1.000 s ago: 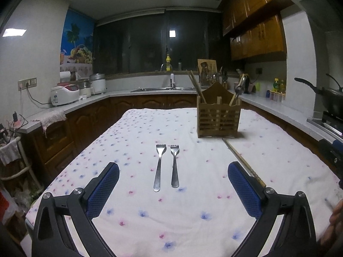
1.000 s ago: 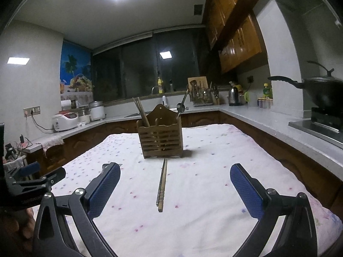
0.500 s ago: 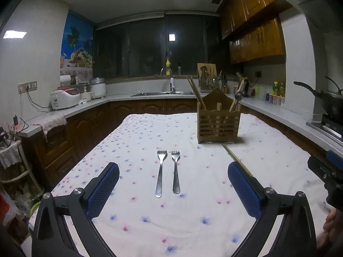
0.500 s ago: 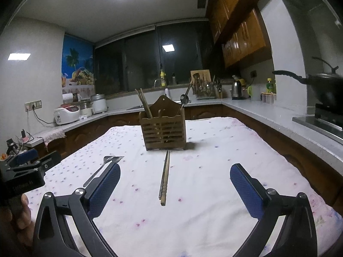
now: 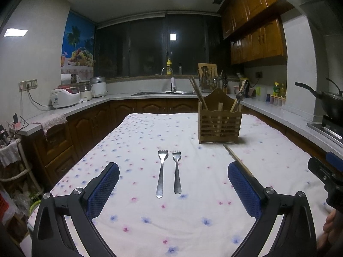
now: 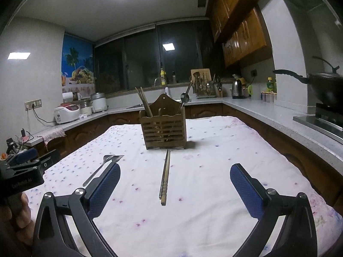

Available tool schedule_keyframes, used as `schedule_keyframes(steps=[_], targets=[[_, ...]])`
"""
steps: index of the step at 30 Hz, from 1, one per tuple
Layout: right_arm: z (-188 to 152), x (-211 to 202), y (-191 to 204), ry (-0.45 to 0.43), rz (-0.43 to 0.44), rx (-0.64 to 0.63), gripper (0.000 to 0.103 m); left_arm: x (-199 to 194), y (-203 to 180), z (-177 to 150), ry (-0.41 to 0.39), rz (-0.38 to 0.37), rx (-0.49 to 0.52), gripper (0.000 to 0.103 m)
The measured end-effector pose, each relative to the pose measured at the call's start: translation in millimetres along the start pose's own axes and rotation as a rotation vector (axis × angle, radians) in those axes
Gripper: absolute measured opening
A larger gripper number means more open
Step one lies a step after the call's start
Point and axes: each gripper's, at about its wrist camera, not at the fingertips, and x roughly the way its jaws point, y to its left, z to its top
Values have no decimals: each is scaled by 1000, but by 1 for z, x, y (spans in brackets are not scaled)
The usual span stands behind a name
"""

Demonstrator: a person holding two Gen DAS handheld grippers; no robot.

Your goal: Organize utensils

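Observation:
Two metal forks lie side by side on the flowered tablecloth, handles toward me, straight ahead of my open left gripper. A pair of wooden chopsticks lies lengthwise in front of my open right gripper. Behind them stands a slatted wooden utensil holder, also at the right in the left wrist view, with chopsticks and a ladle sticking out. The forks show left of the right gripper's left finger. Neither gripper holds anything.
The table is ringed by kitchen counters: a rice cooker at left, a sink at the back, a wok on the stove at right. The other gripper and a hand show at each view's edge.
Both grippers have pulled back and tilted slightly, so the forks and chopsticks sit a little farther ahead. The forks have come into the right wrist view. Nothing on the table moved.

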Motion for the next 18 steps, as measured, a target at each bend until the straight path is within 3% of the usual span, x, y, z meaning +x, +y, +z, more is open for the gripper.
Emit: schedule_keyframes(steps=[18], targets=[[3, 4, -2, 18, -52, -8, 103, 0, -2, -3, -2, 0, 0, 102]])
